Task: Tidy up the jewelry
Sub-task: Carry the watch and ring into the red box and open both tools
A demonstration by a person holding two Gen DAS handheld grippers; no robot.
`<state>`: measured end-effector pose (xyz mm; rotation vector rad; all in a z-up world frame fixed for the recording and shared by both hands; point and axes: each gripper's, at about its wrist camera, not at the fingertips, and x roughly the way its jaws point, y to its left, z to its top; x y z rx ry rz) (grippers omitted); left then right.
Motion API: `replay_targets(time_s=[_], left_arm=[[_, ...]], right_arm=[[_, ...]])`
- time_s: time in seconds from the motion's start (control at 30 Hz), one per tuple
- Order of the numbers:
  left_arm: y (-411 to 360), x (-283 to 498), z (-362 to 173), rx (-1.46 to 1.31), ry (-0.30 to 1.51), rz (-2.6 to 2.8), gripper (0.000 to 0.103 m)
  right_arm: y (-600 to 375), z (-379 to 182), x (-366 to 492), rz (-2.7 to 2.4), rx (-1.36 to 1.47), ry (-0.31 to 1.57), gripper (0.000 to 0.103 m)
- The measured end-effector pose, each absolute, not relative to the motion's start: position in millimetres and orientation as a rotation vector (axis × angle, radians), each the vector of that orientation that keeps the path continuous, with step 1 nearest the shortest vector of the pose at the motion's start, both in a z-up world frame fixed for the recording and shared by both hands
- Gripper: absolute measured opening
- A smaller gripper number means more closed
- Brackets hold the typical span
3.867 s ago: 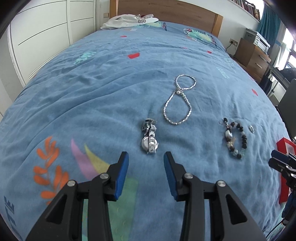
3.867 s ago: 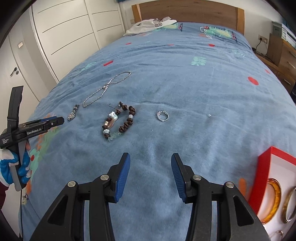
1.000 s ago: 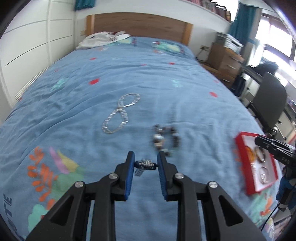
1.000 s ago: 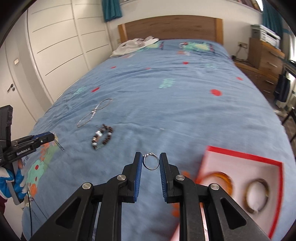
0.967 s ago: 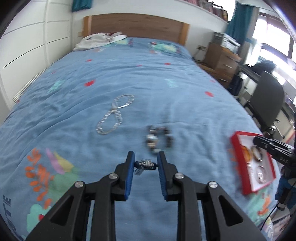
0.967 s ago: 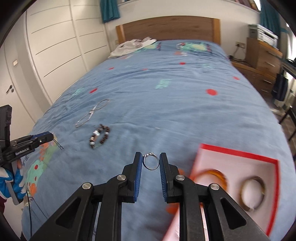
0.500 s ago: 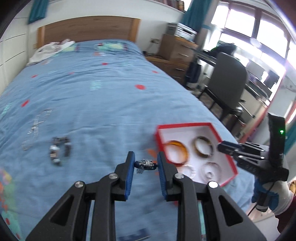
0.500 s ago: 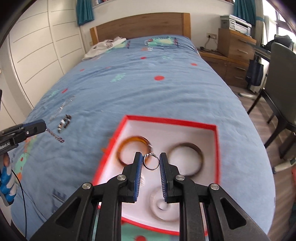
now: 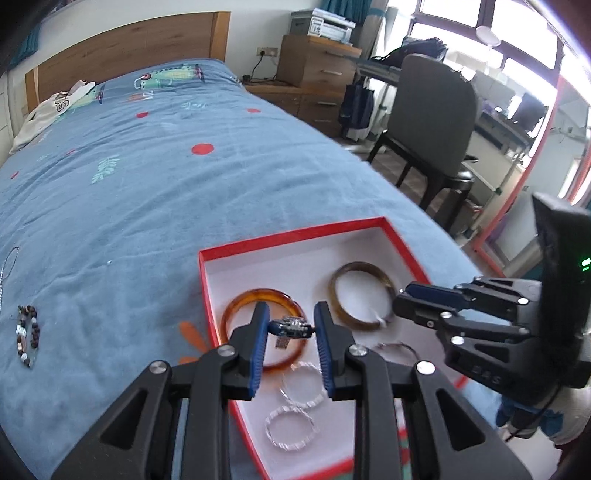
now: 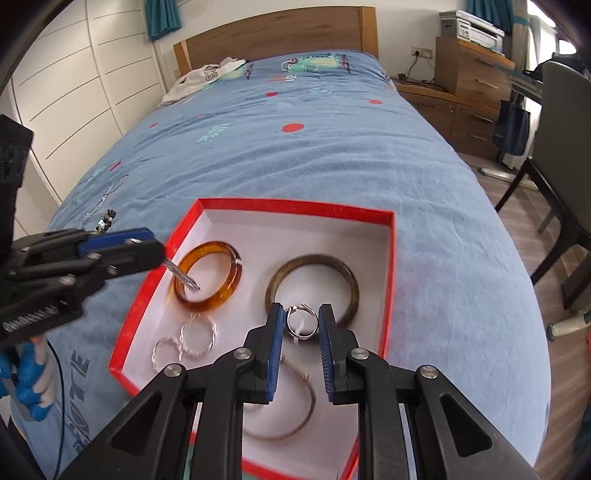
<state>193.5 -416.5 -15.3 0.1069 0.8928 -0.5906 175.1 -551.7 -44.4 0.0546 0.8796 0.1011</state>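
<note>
Left gripper (image 9: 288, 328) clamped on silver watch (image 9: 291, 326), above amber bangle (image 9: 264, 299) in red box (image 10: 391, 240). Right gripper (image 10: 301, 321) clamped on silver ring (image 10: 302, 321), over dark bangle (image 10: 314, 264).

Risk: both grippers close together above box, could collide; ring may bounce out if released too high.

Box lies on soft blue bedspread (image 10: 332, 147), may tilt. Beaded bracelet (image 9: 26, 334) left on bed. Bedroom: wooden headboard (image 10: 277, 33), grey chair (image 9: 432, 122).

It was a bedroom in a home. There was a big bed (image 10: 332, 155) with a blue blanket, a wooden headboard (image 10: 280, 33), white closet doors (image 10: 74, 74), a wooden dresser (image 10: 476, 74) and a chair (image 9: 432, 122).
</note>
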Motion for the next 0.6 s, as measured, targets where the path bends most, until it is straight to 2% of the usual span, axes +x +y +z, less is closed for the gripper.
replay_targets(time_s=[0.3,0.6], left_arm=[[-424.6,224.3,-54.5,0.160,0.958,-0.539,0.023],[-434.6,227.7,-73.8,0.193,0.988,-0.532,0.024]], right_arm=[[-550.8,-63.9,218.1,0.189,0.001,0.962,0.019],[-548.1,-75.7,225.5,0.200,-0.131,1.007,0.019]])
